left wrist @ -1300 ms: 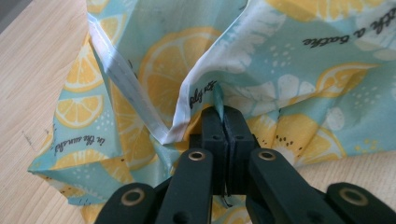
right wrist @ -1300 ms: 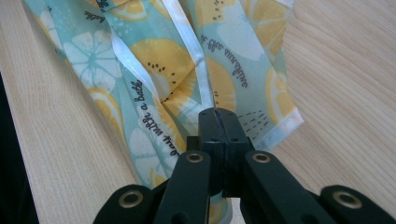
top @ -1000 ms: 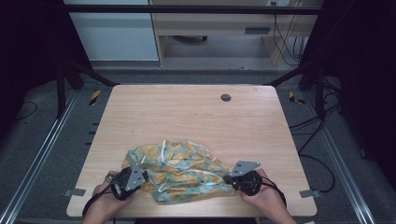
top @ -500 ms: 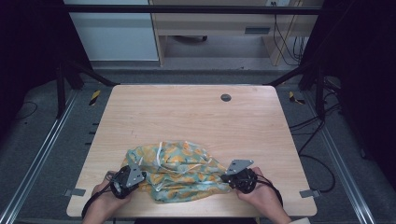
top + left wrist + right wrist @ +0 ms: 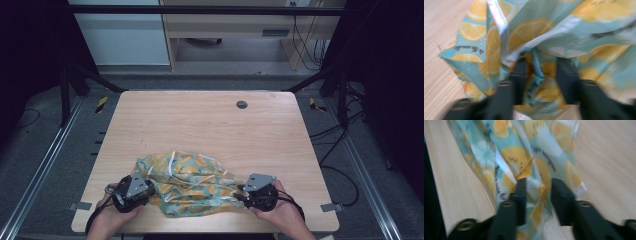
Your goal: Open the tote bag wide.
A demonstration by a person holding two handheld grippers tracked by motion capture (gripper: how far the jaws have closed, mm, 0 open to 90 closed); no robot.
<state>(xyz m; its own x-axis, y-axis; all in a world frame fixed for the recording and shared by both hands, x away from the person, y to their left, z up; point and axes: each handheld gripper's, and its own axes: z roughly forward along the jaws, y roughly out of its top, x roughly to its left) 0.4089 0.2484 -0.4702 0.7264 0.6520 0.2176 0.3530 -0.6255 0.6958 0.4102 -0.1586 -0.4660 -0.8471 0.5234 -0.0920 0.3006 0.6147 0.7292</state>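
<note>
A crumpled teal cloth (image 5: 192,182) printed with yellow lemon slices lies on the near part of the wooden table (image 5: 210,130). My left gripper (image 5: 149,191) is at the cloth's left end and my right gripper (image 5: 241,195) at its right end, each held in a hand. Seen from the left gripper view, my left gripper (image 5: 541,67) has its jaws apart with a loose fold of cloth (image 5: 534,32) between them. In the right gripper view my right gripper (image 5: 539,187) likewise straddles a cloth (image 5: 524,157) fold. Both pairs of jaws have just been opening.
A small round dark grommet (image 5: 242,104) sits in the table near its far edge. Metal rails (image 5: 45,160) run along both sides of the table, with cables (image 5: 345,170) on the floor at the right. A cabinet and a desk stand beyond the table.
Both hands stay at the cloth's ends; the right one has shifted very slightly. The cloth lies a little more bunched between them.
</note>
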